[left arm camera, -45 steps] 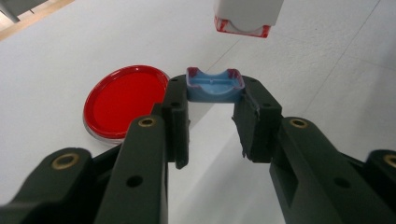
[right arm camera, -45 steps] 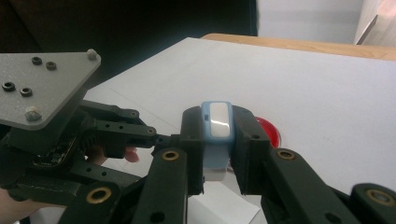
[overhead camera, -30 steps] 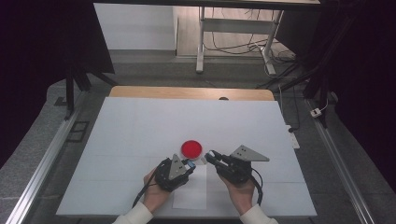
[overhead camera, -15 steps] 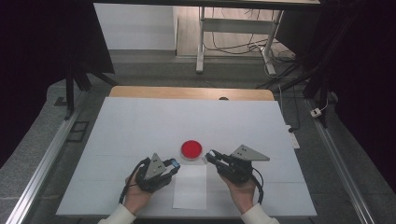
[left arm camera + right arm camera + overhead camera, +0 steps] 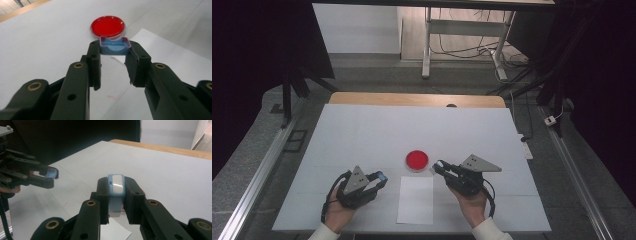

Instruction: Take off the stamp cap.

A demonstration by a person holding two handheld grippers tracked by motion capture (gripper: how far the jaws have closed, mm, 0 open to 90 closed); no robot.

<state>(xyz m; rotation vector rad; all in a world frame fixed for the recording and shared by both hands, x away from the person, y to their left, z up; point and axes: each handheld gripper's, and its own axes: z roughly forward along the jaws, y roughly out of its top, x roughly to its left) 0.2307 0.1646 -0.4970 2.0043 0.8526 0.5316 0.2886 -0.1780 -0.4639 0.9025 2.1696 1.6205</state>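
Observation:
My left gripper (image 5: 381, 177) is shut on a small blue cap-like piece (image 5: 115, 46), held between the jaw tips (image 5: 115, 48) just above the table. My right gripper (image 5: 438, 166) is shut on a light-blue and white oblong piece (image 5: 117, 185), which stands upright between its jaws (image 5: 116, 187). A round red dish (image 5: 417, 160) lies on the white table between and slightly beyond the two grippers; the same red dish (image 5: 107, 25) sits just past the blue piece. In the right gripper view, the left gripper (image 5: 51, 174) shows at the left with its blue piece (image 5: 51, 172).
A white sheet of paper (image 5: 416, 199) lies near the front edge between the hands. The white table top (image 5: 377, 130) has a wooden strip (image 5: 412, 99) along its far edge. Metal rails (image 5: 259, 175) run along both sides, and a desk frame (image 5: 462, 40) with cables stands beyond.
My left gripper has moved left, away from the right gripper and the red dish, carrying the blue piece. The right gripper has stayed put.

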